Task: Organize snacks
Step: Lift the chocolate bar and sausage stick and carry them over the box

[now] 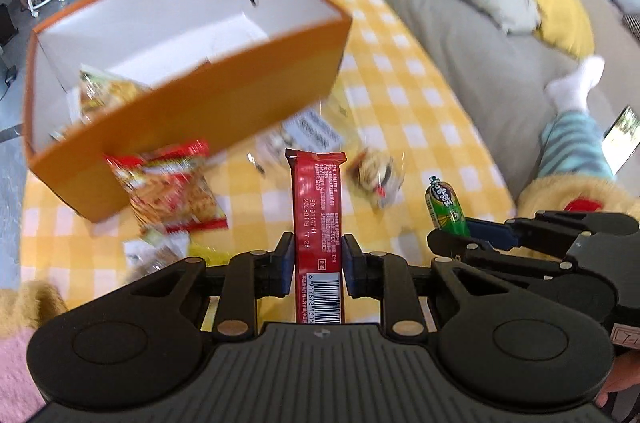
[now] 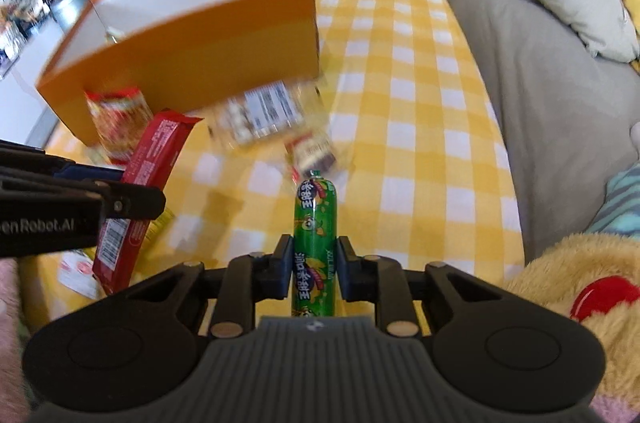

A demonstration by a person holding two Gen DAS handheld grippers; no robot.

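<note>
My left gripper (image 1: 316, 263) clamps a long red snack bar (image 1: 317, 215) across its lower half, above the yellow checked tablecloth (image 1: 400, 79). My right gripper (image 2: 313, 269) squeezes a green sausage stick (image 2: 315, 223) around its middle. Both feel like light loads to me: the bar looks flat and fairly stiff, the sausage plump, glossy and probably slippery, so a mid-body hold suits each. The bar's back shows a barcode beginning 6 91787 and a printed date, 20260119. More packets (image 1: 172, 191) lie beside the orange box (image 1: 192, 111), which holds one packet.
</note>
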